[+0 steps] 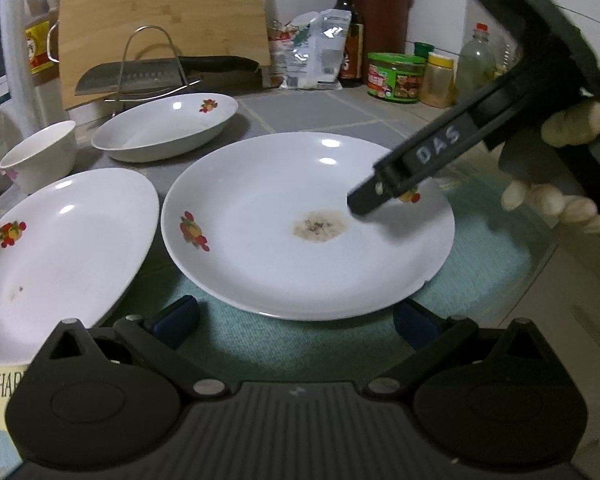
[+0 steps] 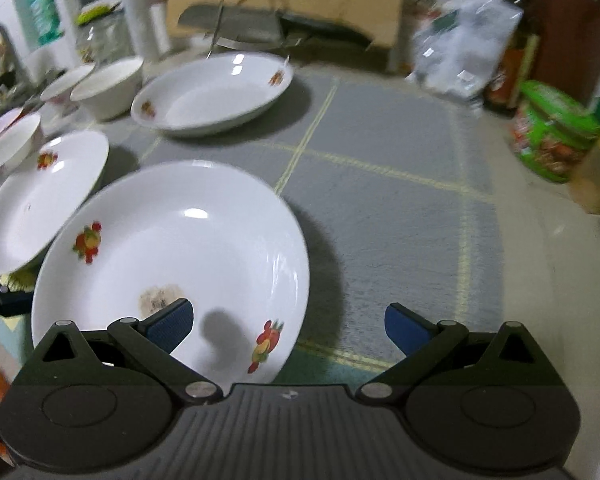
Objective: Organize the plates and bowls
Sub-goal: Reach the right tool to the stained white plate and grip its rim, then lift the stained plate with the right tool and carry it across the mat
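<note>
While both stood spread and empty, the right gripper [image 2: 288, 326] hung nearer the soiled plate [image 2: 172, 264], its rim just ahead-left; the left gripper [image 1: 296, 322] faced it too.

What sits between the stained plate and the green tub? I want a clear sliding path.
Nothing: only bare grey tiled counter separates the stained plate from the green tub, per the right wrist view.

Three white plates [image 2: 172, 240] [image 2: 44, 196] [image 2: 212, 92] with fruit prints sit on the surface. Three small bowls [image 2: 108, 86] [image 2: 12, 152] [image 2: 66, 84] stand at the left. One cleaver [image 1: 140, 76], one cutting board [image 1: 164, 12], two tongs [image 1: 296, 320] [image 2: 288, 324].
</note>
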### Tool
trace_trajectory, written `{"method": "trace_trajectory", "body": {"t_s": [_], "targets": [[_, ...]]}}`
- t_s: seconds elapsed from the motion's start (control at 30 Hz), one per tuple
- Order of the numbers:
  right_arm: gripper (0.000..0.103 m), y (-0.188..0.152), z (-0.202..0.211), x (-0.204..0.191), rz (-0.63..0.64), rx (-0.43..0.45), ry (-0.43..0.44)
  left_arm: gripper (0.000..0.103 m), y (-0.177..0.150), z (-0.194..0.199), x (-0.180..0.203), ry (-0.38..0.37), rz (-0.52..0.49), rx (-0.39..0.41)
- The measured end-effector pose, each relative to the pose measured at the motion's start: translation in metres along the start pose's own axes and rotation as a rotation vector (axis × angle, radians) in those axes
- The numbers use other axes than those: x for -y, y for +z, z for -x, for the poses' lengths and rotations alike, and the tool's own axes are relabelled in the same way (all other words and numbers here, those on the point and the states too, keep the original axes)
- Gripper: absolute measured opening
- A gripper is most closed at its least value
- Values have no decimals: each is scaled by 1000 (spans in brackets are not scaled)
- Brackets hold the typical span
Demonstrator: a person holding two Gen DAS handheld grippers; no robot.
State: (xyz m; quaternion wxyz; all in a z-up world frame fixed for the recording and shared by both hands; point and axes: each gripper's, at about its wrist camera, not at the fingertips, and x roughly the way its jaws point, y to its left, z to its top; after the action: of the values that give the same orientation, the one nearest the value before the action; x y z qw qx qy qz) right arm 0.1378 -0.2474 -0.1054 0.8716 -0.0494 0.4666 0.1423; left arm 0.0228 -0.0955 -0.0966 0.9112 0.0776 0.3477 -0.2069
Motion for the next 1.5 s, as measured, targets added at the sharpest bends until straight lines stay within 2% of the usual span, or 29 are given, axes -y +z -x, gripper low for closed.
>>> {"method": "trace_trajectory", "body": {"t_s": [0.2,0.47,0.6,1.0,1.27,1.5], "targets": [[103,4,-3,0,52,-21,21,103,1,-1,2,29,26,0],[103,-1,-1,7,125,22,72,103,-2,-1,1,21,17,10],[103,7,-5,9,190,38,151,103,-1,-1,2,22,18,4],[103,37,-21,9,284,27,468,103,2,-2,2,14,5,-3],[103,45,-25,13,302,4,540,103,3,-2,7,16,-57,15],[103,47,-26,15,303,-16,560,103,4,-1,6,10,-80,24]]}}
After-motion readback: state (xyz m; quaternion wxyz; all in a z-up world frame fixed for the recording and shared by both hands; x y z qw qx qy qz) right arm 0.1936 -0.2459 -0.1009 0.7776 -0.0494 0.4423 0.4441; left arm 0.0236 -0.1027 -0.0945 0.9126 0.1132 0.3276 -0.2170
